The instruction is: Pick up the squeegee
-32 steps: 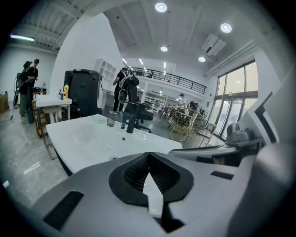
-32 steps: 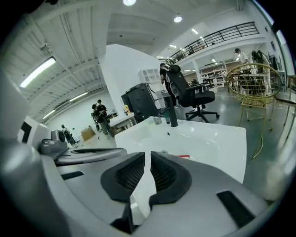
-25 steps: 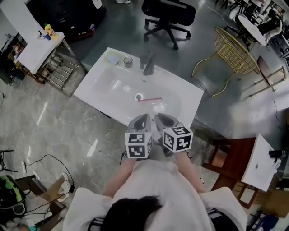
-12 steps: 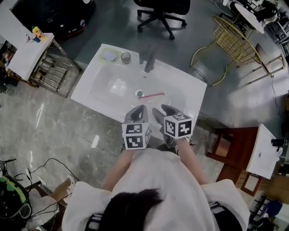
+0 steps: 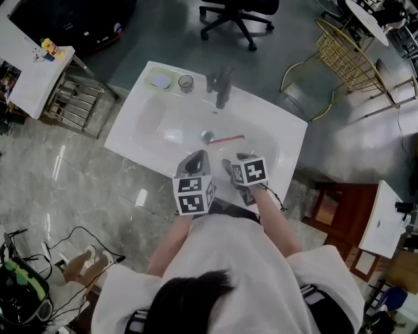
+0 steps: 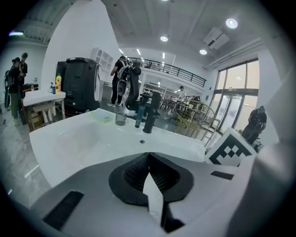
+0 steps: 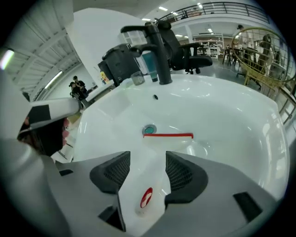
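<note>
Red slim squeegee [image 5: 228,138] lay in the bowl of a glossy white ceramic washbasin [image 5: 130,140] that stood on a polished grey stone floor [image 5: 78,189]. A black office chair [image 5: 238,13] and a gold wire chair [image 5: 346,55] stood beyond it. In the head view the squeegee's long axis ran across the bowl, its left end just beside the round metal drain [image 5: 207,136] and its other end pointing right. A matte black faucet [image 5: 223,85] rose on the far rim, with a clear glass tumbler [image 5: 186,83] near it. Both grey tongs hung over the near rim, the left tongs [image 5: 196,158] beside the right tongs [image 5: 236,162].

In the left gripper view the left tongs [image 6: 149,155] were pressed together on nothing, their ribbed black pads meeting at the tip. The smooth basin rim [image 6: 60,134], the tumbler [image 6: 121,119] and the faucet [image 6: 150,113] lay ahead.

In the right gripper view the right tongs [image 7: 148,164] were spreading, with nothing between them. The squeegee [image 7: 169,135], a thin straight bar, lay crosswise just beyond their gap, its left end by the drain [image 7: 149,130].
</note>
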`<state>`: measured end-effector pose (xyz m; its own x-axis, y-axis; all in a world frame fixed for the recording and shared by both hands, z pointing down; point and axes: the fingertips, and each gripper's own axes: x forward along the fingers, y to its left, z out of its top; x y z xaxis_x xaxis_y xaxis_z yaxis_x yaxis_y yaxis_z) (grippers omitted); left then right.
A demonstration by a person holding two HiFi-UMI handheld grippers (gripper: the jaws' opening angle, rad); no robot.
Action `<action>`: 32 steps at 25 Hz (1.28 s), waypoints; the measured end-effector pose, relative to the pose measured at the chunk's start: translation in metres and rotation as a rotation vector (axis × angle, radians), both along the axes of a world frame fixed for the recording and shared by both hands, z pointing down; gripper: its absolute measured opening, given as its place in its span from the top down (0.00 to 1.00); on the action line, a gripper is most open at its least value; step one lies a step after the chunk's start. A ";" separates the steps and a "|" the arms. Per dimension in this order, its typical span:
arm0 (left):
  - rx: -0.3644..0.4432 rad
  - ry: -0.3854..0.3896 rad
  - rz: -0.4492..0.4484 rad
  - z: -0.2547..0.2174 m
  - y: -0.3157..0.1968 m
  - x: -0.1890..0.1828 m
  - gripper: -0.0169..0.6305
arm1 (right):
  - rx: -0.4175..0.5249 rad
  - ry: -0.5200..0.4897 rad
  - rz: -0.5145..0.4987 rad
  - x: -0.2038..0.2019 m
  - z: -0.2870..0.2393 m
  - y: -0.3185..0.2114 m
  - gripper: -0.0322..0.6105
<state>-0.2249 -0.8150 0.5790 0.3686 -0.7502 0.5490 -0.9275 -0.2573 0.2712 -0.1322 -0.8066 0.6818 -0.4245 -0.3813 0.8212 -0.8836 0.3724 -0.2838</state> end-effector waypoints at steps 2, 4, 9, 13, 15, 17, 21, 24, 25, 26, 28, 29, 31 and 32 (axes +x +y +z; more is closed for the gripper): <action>-0.026 0.001 -0.016 0.007 -0.001 -0.007 0.94 | -0.043 0.047 -0.026 0.000 0.016 0.001 0.59; -0.041 0.003 -0.024 0.011 -0.003 -0.012 0.94 | -0.085 0.068 -0.032 0.001 0.030 0.000 0.59; -0.037 0.007 -0.038 0.012 -0.012 -0.017 0.94 | -0.198 0.112 -0.061 -0.001 0.060 -0.001 0.59; -0.043 0.006 -0.055 0.014 -0.018 -0.024 0.94 | -0.264 0.153 -0.037 0.005 0.075 -0.006 0.59; -0.045 0.005 -0.063 0.016 -0.018 -0.027 0.94 | -0.302 0.174 -0.043 0.008 0.084 -0.003 0.59; -0.046 0.004 -0.077 0.018 -0.018 -0.031 0.94 | -0.332 0.187 -0.052 0.009 0.090 0.000 0.59; -0.045 0.006 -0.114 0.019 -0.020 -0.040 0.94 | -0.324 0.246 -0.083 0.008 0.096 -0.005 0.60; -0.046 0.011 -0.124 0.020 -0.018 -0.039 0.94 | -0.340 0.305 -0.074 0.016 0.100 -0.004 0.75; -0.046 0.012 -0.123 0.020 -0.017 -0.038 0.94 | -0.351 0.307 -0.062 0.018 0.099 -0.002 0.77; -0.047 0.013 -0.122 0.020 -0.015 -0.036 0.94 | -0.357 0.304 -0.049 0.019 0.099 -0.002 0.78; -0.048 0.014 -0.122 0.020 -0.014 -0.035 0.94 | -0.369 0.290 -0.025 0.022 0.098 -0.001 0.79; -0.048 0.013 -0.121 0.020 -0.014 -0.035 0.94 | -0.370 0.279 -0.017 0.022 0.097 -0.001 0.79; -0.046 0.012 -0.116 0.019 -0.014 -0.033 0.94 | -0.357 0.266 -0.010 0.022 0.096 -0.003 0.79; -0.043 0.011 -0.113 0.018 -0.014 -0.033 0.94 | -0.352 0.260 -0.006 0.021 0.096 -0.003 0.79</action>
<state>-0.2576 -0.8287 0.5970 0.2891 -0.7631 0.5780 -0.9469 -0.1392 0.2898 -0.1111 -0.8093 0.7774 -0.1881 -0.0573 0.9805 -0.9405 0.2983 -0.1630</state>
